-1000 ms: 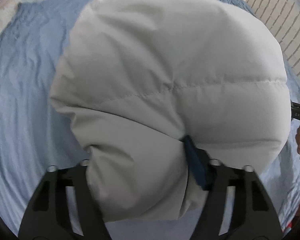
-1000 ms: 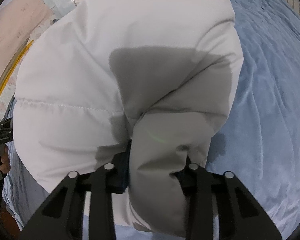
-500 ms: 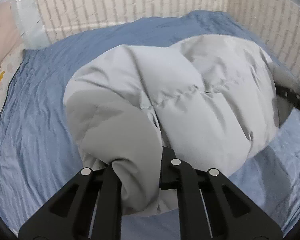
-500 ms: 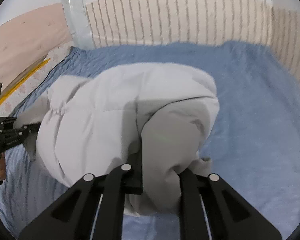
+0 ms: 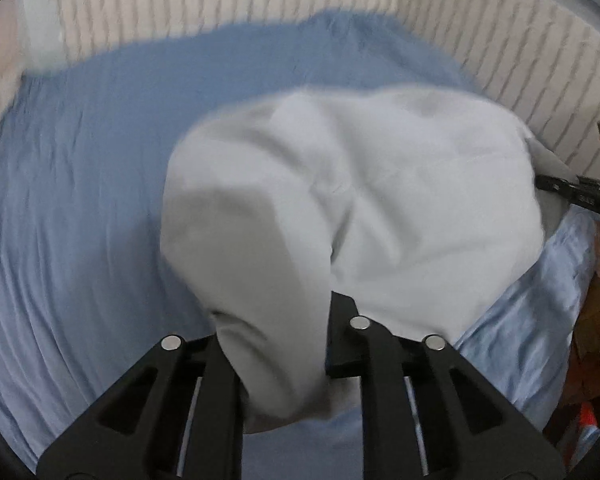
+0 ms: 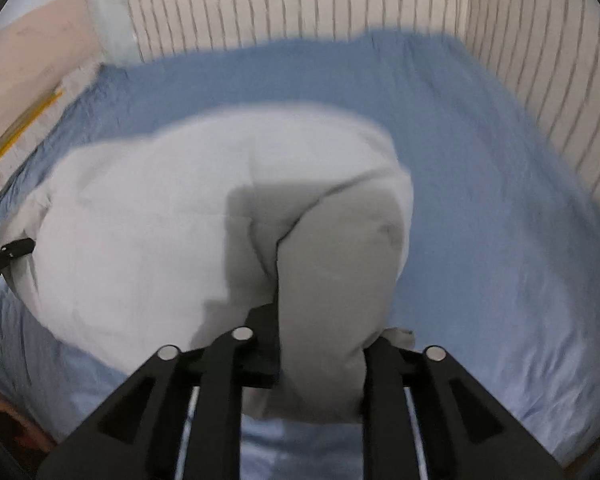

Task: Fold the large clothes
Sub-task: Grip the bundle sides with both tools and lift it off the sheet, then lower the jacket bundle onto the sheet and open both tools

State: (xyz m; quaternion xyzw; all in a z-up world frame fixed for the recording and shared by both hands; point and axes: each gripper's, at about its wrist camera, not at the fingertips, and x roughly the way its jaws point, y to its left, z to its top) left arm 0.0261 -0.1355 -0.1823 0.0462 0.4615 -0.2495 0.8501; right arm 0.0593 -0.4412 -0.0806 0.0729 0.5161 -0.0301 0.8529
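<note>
Left wrist view: left gripper [image 5: 276, 344] is sitting at bottom centre, jaws clamped on a thick fold of the white puffy jacket [image 5: 380, 200]; the jacket is bulging across centre and right of frame, hanging over the blue bedsheet [image 5: 80, 200], which is filling the left half and running up to the top; contact between jacket and sheet is hard to judge, frame is motion-blurred; striped wall [image 5: 260, 12] is arcing along the top and upper right; right gripper [image 5: 580, 196] is poking in at the right edge, its tips meeting the jacket's far corner. Right wrist view: right gripper [image 6: 320, 356] is occupying bottom centre, jaws clamped on a grey-shaded bunch of the white puffy jacket [image 6: 160, 240]; the jacket is spreading from centre toward the left edge; blue bedsheet [image 6: 480, 200] is covering the right side and the band above the garment; left gripper [image 6: 4, 250] is showing at the left edge, tips touching the jacket's opposite end; striped wall [image 6: 340, 8] is curving along the top and right; a peach-coloured surface [image 6: 32, 40] is sitting in the upper left.
</note>
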